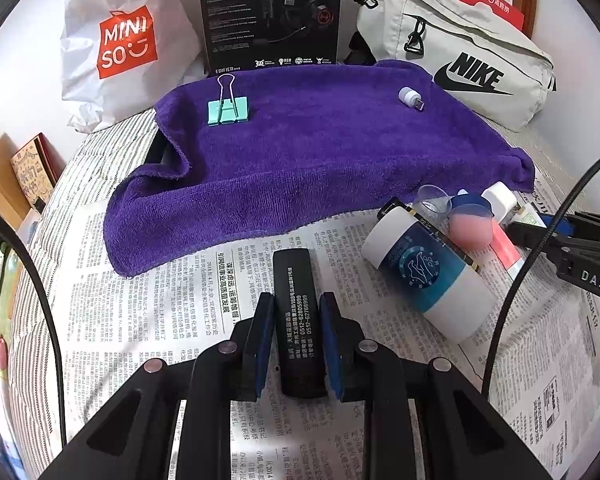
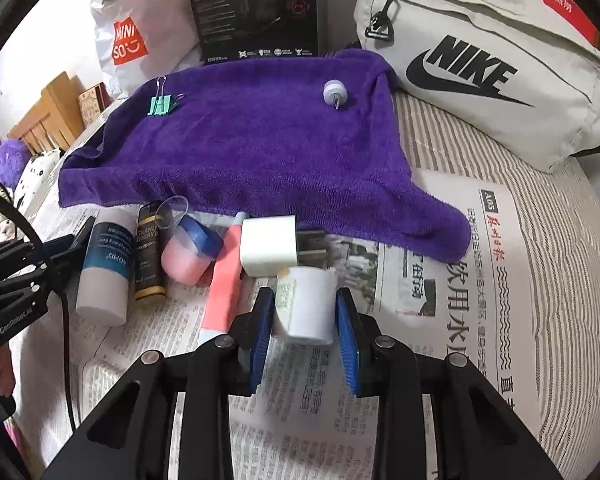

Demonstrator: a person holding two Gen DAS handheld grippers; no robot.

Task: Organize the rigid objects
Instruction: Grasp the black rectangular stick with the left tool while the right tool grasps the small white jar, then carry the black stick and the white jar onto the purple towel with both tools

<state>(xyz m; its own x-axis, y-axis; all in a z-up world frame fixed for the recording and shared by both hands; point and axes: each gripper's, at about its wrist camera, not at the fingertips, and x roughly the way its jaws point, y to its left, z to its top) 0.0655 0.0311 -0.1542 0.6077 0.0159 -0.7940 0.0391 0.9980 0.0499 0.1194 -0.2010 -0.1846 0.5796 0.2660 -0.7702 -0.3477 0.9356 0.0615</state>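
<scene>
Tongs, left (image 1: 296, 320): clamped on black bar (image 1: 298, 320) over newspaper (image 1: 172, 312) | tongs, right (image 2: 303, 316): pinching white jar (image 2: 307, 308) | binder clip (image 1: 228, 110) lay on purple towel (image 1: 319, 160)

Black headphone box (image 1: 270, 16): top cut off by the frame edge. Grey Nike bag (image 2: 479, 72): right end cut off. White plug adapter (image 2: 268, 252): motion-blurred, prongs smeared. Black printed bar (image 1: 298, 320): near end hidden between the pads. Pink tube (image 2: 220, 292): lower end hidden behind right hand-held gripper (image 2: 304, 316).
</scene>
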